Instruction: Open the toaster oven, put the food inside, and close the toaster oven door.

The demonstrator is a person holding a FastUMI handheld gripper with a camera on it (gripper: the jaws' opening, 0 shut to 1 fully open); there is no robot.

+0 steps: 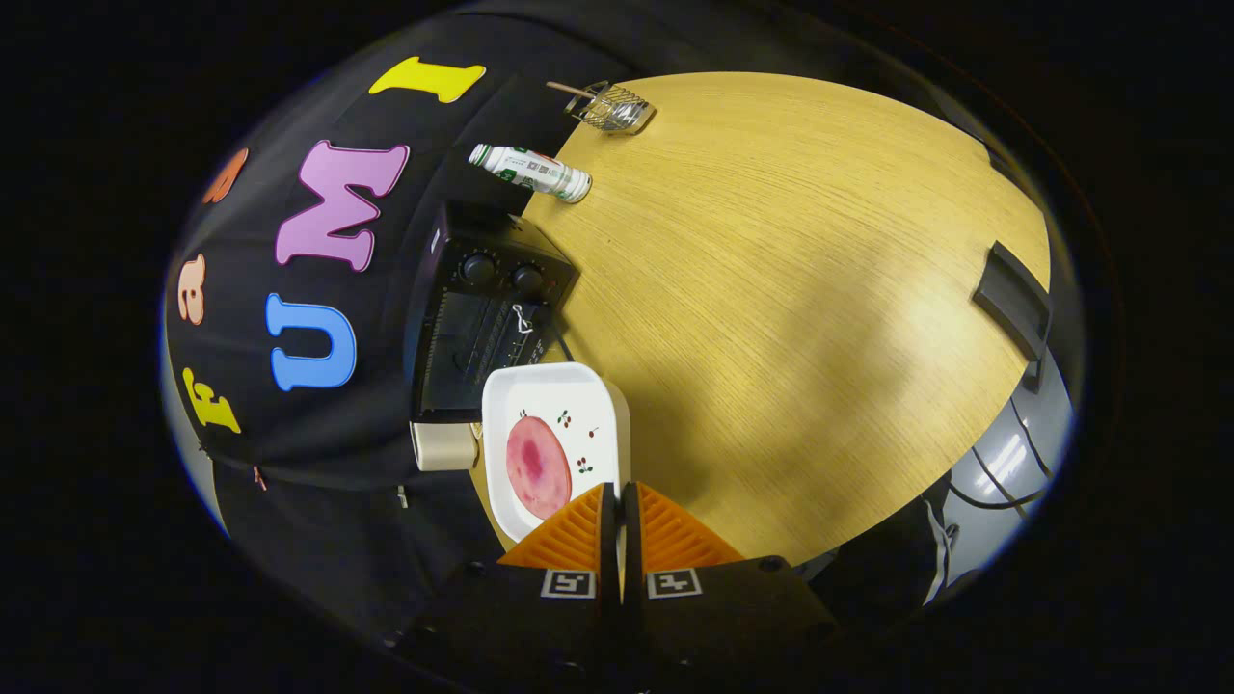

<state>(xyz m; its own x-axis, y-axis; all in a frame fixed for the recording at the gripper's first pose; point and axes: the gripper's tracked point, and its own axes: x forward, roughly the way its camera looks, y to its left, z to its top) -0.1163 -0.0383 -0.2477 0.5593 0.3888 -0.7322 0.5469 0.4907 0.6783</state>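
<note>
Gripper view: your gripper (pixel 619 493) has its fingers pressed together, nothing between them, tips at the near rim of the white plate (pixel 590 390). On that plate lies the round pink food (pixel 537 467), just ahead of the fingers. Beyond the plate you see the black toaster oven (pixel 482 308), door closed. Farther off on the wooden table (pixel 791 289) lie a white bottle (pixel 531 172) and a wire rack (pixel 611 107).

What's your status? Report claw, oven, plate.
Claw shut, empty. Toaster oven door closed. Plate with food just ahead, blocking door.
</note>
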